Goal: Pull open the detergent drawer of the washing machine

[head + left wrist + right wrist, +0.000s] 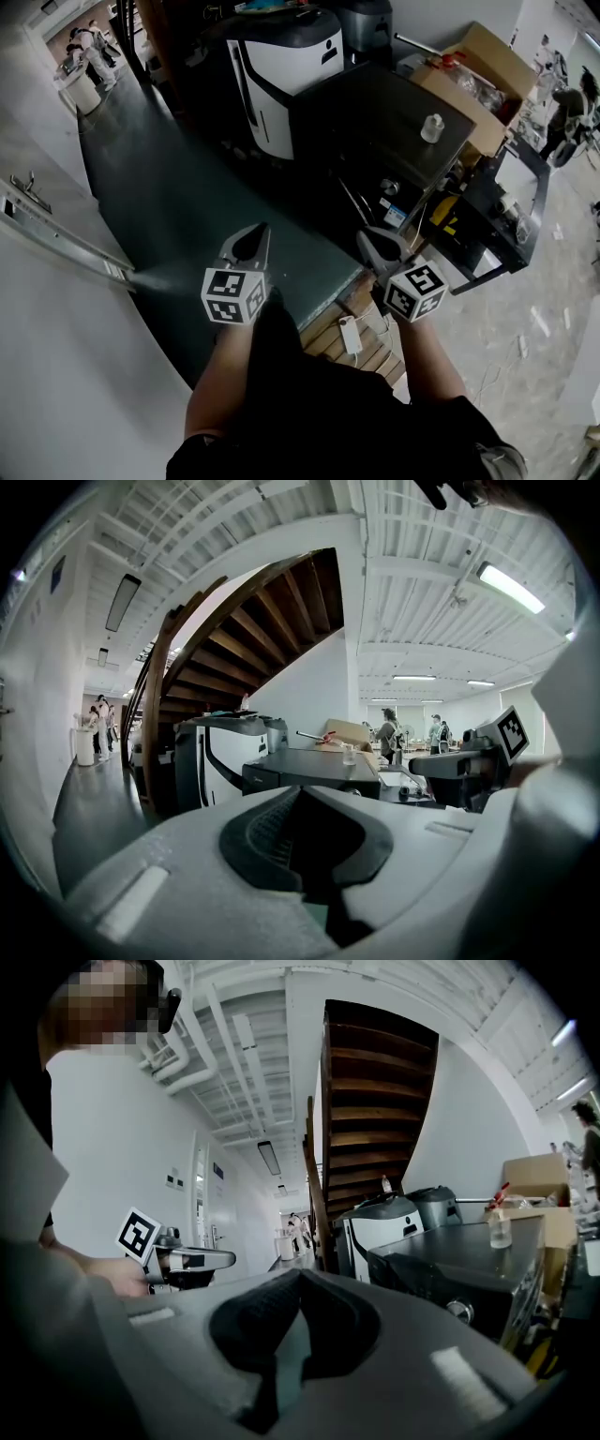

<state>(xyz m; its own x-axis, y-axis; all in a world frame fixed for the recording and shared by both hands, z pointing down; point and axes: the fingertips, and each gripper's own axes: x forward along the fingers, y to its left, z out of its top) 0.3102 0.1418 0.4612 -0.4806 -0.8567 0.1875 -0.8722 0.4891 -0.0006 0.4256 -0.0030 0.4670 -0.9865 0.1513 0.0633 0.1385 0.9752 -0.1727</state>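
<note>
Dark-grey washing machine (366, 122) stands at about 1 o'clock from the 2 grippers, well apart from both. Its front face slopes away from the head view and shows a round knob (389, 187) – the detergent drawer itself cannot be made out. A small clear bottle (431, 127) stands upright on its top. A white-and-black appliance (281, 75) stands at the machine's 10 o'clock, and an open cardboard box (487, 75) at its 2 o'clock. The left gripper (255, 239) and the right gripper (373, 242) hover side by side over the dark green floor (187, 206) – both have their jaws pressed together with nothing between them.
</note>
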